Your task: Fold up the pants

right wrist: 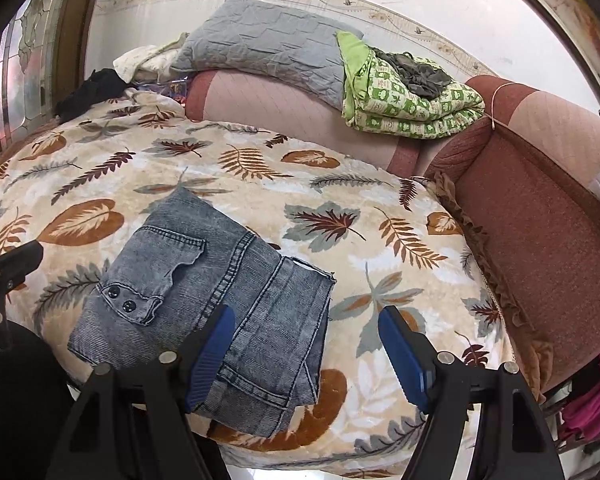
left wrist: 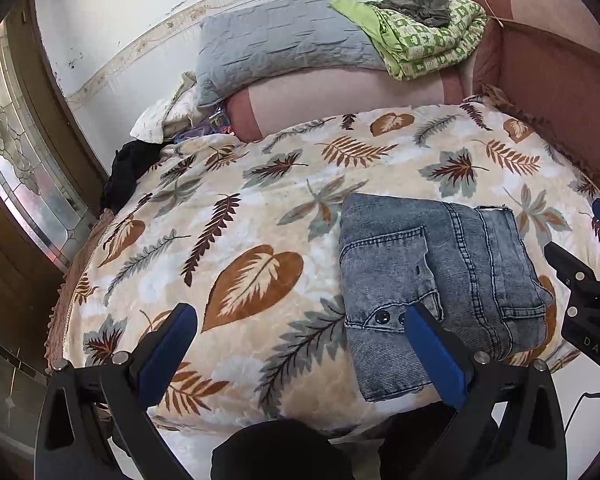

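Near the front edge of the bed, the jeans (left wrist: 432,280) are seen folded into a thick rectangular bundle of faded, ribbed denim, with two dark buttons and a pocket flap on top. Part of the near corner is hidden behind a blue finger. The left gripper (left wrist: 300,344) is held released above the leaf-patterned plush blanket (left wrist: 228,208); the right gripper (right wrist: 306,354) is likewise spread apart, grasping nothing. Open blanket is left behind the bundle.
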